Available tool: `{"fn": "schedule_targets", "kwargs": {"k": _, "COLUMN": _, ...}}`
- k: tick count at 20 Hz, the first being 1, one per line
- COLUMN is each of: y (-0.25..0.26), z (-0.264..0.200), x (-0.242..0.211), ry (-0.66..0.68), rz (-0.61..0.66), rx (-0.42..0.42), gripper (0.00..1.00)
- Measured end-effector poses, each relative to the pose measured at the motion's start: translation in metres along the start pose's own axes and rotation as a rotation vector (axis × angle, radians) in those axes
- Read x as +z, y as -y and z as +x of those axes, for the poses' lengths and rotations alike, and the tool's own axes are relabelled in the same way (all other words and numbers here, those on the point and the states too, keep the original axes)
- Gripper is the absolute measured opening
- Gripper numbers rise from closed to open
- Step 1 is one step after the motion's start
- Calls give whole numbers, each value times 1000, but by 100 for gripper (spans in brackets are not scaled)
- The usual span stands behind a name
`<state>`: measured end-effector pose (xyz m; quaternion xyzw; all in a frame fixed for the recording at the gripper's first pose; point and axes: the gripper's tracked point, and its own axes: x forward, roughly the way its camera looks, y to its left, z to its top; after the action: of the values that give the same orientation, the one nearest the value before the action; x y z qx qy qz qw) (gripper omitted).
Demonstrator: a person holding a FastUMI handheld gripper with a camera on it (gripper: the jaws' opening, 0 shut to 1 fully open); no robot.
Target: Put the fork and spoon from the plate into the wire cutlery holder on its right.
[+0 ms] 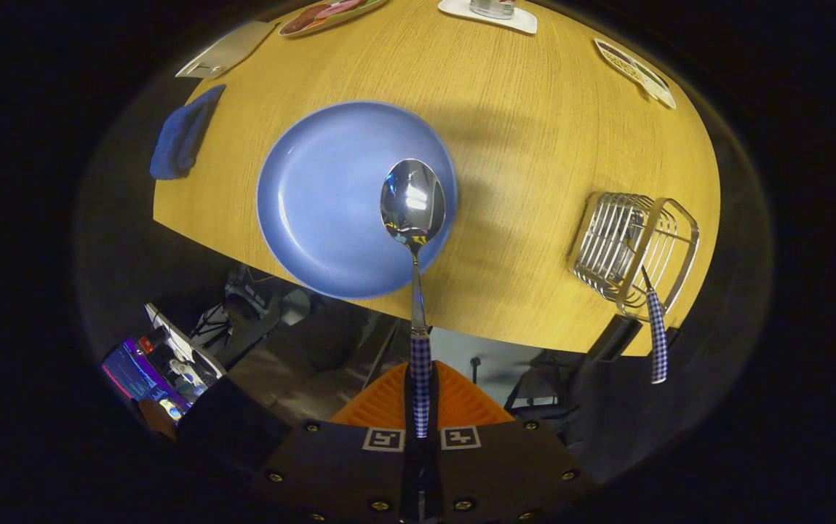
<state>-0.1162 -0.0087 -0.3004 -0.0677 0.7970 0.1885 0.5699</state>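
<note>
Your gripper [421, 407]: its two fingers are squeezed tight on the checked handle of the spoon [413, 200].
Spoon: you hold it up, straight ahead of the fingers. Its shiny bowl hangs over the near right part of the plate [316, 211]. You cannot tell if it touches the plate.
Plate: blue and round, on the wooden table [519, 145], close to the near edge.
Cutlery holder [632, 251]: a wire basket to the right of the plate, well apart from it, near the table's edge.
Fork [655, 331]: it stands in the holder already, and its checked handle sticks out toward you.
Between plate and holder: bare table.
Other things around: a blue cloth [183, 135] lies at the table's left edge. Flat mats and a white coaster [490, 16] sit on the far side of the table.
</note>
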Motion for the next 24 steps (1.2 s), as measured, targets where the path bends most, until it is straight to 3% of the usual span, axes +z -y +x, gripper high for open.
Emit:
{"fn": "schedule_targets", "kwargs": {"k": 11, "y": 55, "z": -22, "x": -50, "ry": -62, "rz": 91, "rx": 34, "gripper": 3}}
{"fn": "schedule_targets", "kwargs": {"k": 24, "y": 110, "z": -44, "x": -52, "ry": -98, "rz": 236, "rx": 114, "gripper": 4}}
